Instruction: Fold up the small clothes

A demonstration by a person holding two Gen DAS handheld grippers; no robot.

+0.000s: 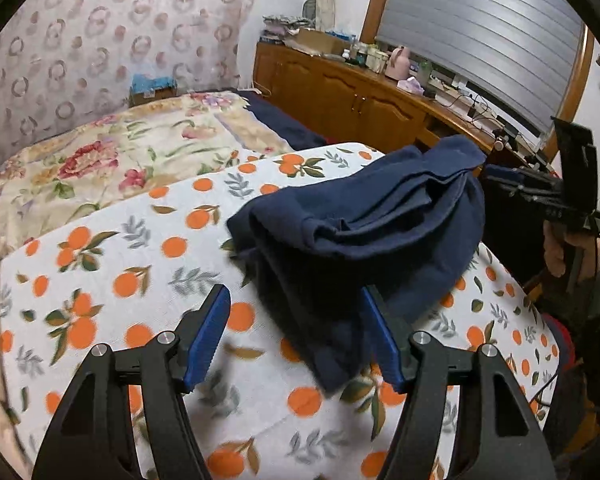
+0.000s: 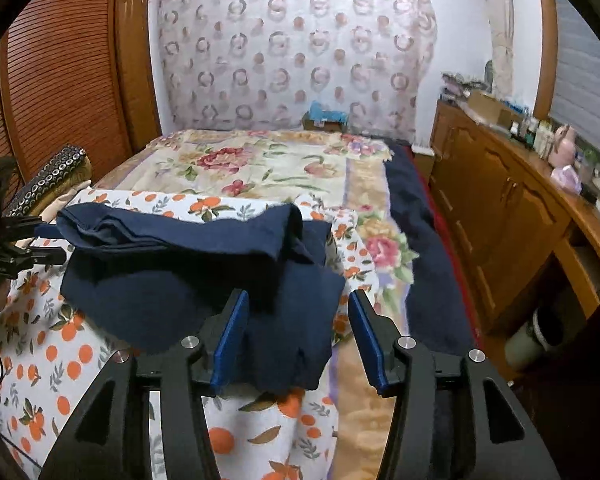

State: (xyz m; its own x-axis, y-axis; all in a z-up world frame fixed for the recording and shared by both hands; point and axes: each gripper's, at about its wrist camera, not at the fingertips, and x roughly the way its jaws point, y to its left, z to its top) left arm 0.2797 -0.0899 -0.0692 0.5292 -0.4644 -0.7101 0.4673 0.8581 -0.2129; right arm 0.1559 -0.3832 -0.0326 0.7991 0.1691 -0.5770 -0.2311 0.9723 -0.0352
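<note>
Lying rumpled on the orange-print sheet (image 1: 112, 264), the navy garment (image 1: 364, 224) sits between both wide-open, empty grippers.

Rumpled navy garment (image 1: 364, 232) on orange-print cloth (image 1: 148, 280)

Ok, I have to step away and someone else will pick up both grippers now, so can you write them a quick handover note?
Left gripper: jaws open, nothing held; the near edge of the navy garment lies between them.
Right gripper: jaws open, nothing held; a corner of the garment lies between them too.
Things: the garment sits in a rumpled, partly folded heap on the orange-print cloth on the bed.
Done: some layers are already doubled over.
Left: probably flatten it, finish the folds and square the edges. No other small clothes are clearly in view.
</note>
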